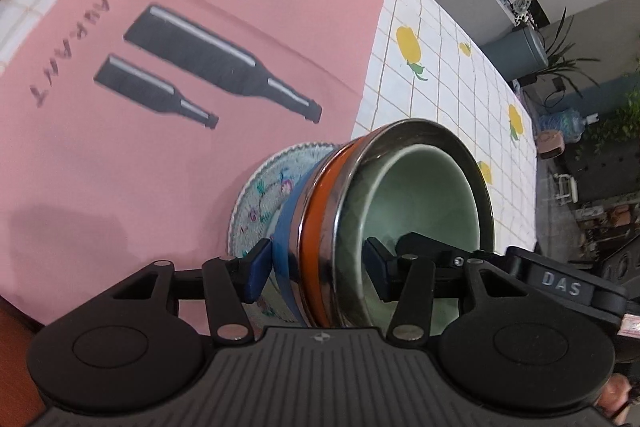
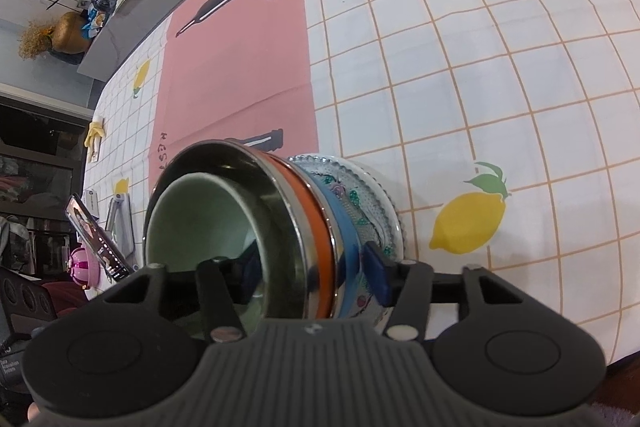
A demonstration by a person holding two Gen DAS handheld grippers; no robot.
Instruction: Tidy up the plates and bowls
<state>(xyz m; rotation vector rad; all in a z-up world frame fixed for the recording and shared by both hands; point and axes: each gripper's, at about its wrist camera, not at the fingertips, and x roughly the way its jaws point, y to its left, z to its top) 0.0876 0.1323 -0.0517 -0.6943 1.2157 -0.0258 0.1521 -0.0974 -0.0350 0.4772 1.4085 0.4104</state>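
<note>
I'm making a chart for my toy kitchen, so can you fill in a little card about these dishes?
Dishes: one stack, tipped on its side
Inside: green bowl in a steel bowl
Middle: orange and blue rims
Bottom: patterned glass plate
Under it: pink mat on a lemon tablecloth
Left gripper: shut on the stack's side, one finger in the green bowl
Right gripper: open, one finger inside the bowl, one outside
</note>
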